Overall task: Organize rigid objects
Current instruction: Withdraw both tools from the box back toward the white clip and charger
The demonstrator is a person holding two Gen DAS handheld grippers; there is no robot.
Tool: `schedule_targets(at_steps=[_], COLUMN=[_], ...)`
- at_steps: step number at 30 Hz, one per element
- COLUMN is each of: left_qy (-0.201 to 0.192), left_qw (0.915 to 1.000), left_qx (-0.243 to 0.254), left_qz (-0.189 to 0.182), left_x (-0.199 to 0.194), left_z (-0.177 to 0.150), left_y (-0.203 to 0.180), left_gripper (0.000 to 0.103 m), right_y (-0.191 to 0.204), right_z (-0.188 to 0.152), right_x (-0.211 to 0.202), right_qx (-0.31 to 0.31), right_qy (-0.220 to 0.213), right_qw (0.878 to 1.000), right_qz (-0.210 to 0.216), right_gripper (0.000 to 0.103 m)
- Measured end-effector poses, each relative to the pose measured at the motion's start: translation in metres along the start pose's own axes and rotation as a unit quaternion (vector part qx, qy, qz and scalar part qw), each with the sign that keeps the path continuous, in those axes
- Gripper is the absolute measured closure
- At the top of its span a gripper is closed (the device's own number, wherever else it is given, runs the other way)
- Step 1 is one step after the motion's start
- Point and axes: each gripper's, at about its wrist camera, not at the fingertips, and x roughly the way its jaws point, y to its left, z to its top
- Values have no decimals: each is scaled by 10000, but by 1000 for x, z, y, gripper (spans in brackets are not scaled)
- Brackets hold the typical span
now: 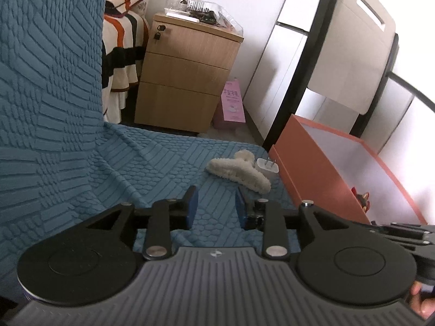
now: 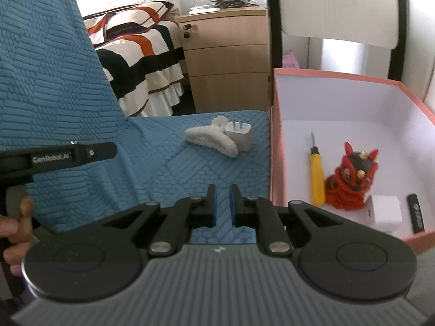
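Observation:
A fluffy white hair claw (image 1: 239, 174) (image 2: 212, 138) lies on the blue quilted seat (image 1: 152, 163), touching a white charger plug (image 1: 267, 166) (image 2: 240, 135) whose prongs point up. Both lie close to the orange box (image 1: 323, 168) (image 2: 275, 146) at the seat's right edge. The box holds a yellow screwdriver (image 2: 317, 174), a red lion figurine (image 2: 350, 179), a white cube (image 2: 386, 212) and a black stick (image 2: 416, 214). My left gripper (image 1: 216, 198) hangs open just short of the claw, with nothing between its pads. My right gripper (image 2: 223, 193) is shut and empty, above the seat left of the box.
The blue-covered backrest (image 1: 49, 81) rises on the left. Beyond the seat's far edge stand a wooden drawer cabinet (image 1: 187, 76) with clutter on top, a striped bed (image 2: 136, 54) and a pink bag (image 1: 231, 106). A white chair with a black frame (image 1: 353, 40) stands behind the box.

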Motion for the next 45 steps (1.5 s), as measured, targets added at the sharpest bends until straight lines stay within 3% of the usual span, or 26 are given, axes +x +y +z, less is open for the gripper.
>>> schedule_targets(at_steps=[5, 15, 19, 21, 29, 37, 41, 45], left_qy=[193, 718, 887, 947, 1101, 1263, 1377, 1522], left_qw=[9997, 9939, 9886, 9881, 9883, 9849, 9811, 9717], left_qx=[-47, -653, -1016, -1006, -829, -1013, -1191, -1641], left_qz=[-103, -531, -674, -673, -658, -619, -651, -752], left_x=[18, 63, 86, 97, 141, 184, 200, 208], left_z=[12, 28, 35, 40, 59, 63, 64, 60], left_y=[10, 40, 49, 49, 40, 42, 44, 49], left_gripper=[66, 66, 66, 66, 66, 66, 66, 66], right_y=[8, 24, 28, 29, 16, 9, 4, 2], right_z=[13, 32, 38, 42, 61, 69, 72, 72], right_x=[12, 44, 59, 68, 112, 141, 153, 163], right_qx=[-98, -504, -674, -761, -618, -640, -585, -542], right_qy=[-49, -89, -76, -72, 69, 12, 73, 238], right_qw=[9999, 9987, 9976, 9969, 9969, 9943, 9933, 9926], right_qz=[15, -55, -110, -184, -488, -857, -993, -1058], right_gripper=[89, 89, 72, 69, 69, 69, 70, 70])
